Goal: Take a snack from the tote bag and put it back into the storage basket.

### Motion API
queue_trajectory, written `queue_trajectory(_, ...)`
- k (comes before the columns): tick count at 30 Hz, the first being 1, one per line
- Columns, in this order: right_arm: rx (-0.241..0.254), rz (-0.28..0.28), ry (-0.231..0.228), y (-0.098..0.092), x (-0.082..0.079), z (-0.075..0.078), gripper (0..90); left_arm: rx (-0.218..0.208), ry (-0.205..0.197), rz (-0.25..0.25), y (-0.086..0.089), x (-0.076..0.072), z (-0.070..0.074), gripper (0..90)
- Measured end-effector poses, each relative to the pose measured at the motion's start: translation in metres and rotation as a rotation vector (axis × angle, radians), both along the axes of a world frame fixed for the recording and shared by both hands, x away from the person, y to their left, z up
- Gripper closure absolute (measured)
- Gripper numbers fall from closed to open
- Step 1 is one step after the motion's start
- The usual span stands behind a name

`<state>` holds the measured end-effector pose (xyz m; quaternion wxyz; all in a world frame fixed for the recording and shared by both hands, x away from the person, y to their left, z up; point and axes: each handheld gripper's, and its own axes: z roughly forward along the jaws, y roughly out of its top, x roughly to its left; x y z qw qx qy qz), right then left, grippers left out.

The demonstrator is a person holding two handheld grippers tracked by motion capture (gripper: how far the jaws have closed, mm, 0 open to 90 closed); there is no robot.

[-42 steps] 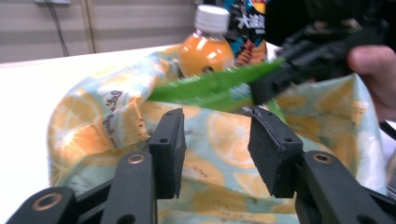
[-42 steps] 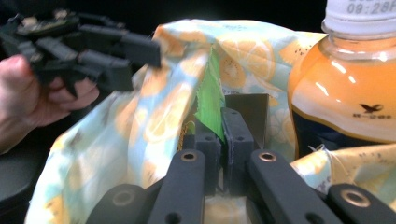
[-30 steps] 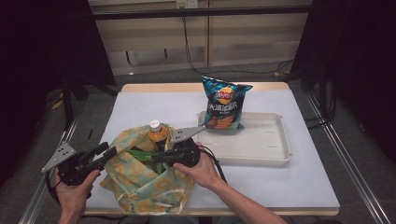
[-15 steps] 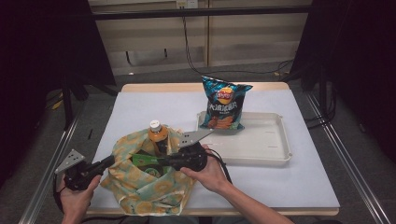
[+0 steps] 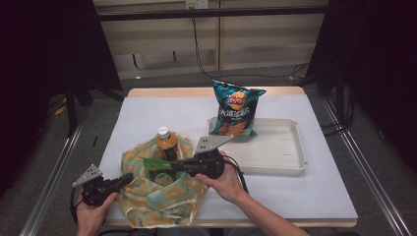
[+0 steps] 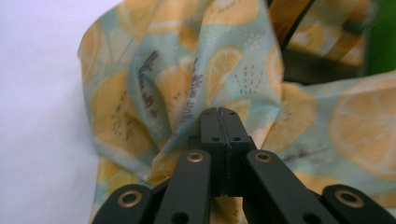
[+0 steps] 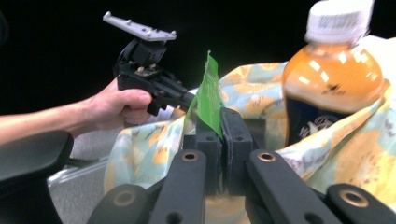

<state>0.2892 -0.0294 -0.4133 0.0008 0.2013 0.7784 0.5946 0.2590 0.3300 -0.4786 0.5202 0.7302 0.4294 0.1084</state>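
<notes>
right gripper (image 5: 169, 164) clenched on the green packet (image 5: 156, 169), its length pointing at 9 o'clock into the bag (image 5: 162, 199), whose rim the left gripper (image 5: 129, 179) pinches

Beside the soft, matt lemon-print cloth bag (image 5: 162, 196), the bottle (image 5: 166, 143) is glossy clear plastic, the tray (image 5: 275, 152) smooth plastic, the crisp packet (image 5: 236, 109) shiny foil.
</notes>
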Motion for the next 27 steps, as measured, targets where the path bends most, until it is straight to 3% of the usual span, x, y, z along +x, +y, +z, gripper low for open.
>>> queue_trajectory(4,0.014,-0.005,-0.013,0.0,0.004,0.006,87.5,-0.044,-0.056,-0.036,0.001,-0.007,0.015,78.0)
queue_trajectory(7,0.022,-0.012,-0.015,-0.001,0.007,0.009,87.5,-0.035,-0.084,-0.033,-0.002,-0.013,0.026,64.2)
queue_trajectory(8,0.031,-0.012,-0.014,-0.002,0.009,0.01,87.5,-0.05,-0.086,-0.056,-0.003,-0.014,0.028,61.9)
queue_trajectory(10,0.042,-0.013,-0.014,-0.002,0.012,0.011,87.6,-0.037,-0.098,-0.048,-0.007,-0.017,0.033,57.6)
queue_trajectory(14,0.045,-0.02,-0.023,-0.003,0.016,0.015,87.7,-0.029,-0.108,-0.025,-0.016,-0.023,0.042,39.2)
queue_trajectory(19,0.07,-0.039,-0.028,-0.007,0.022,0.019,87.8,-0.017,-0.141,-0.006,-0.022,-0.031,0.051,25.5)
queue_trajectory(22,0.075,-0.042,-0.027,-0.008,0.024,0.021,87.8,-0.019,-0.147,-0.016,-0.027,-0.033,0.055,20.7)
queue_trajectory(25,0.078,-0.045,-0.035,-0.008,0.027,0.025,87.8,0.015,-0.158,-0.029,-0.036,-0.034,0.06,16.6)
queue_trajectory(27,0.082,-0.049,-0.043,-0.008,0.028,0.028,87.9,0.015,-0.163,-0.037,-0.043,-0.034,0.065,14.5)
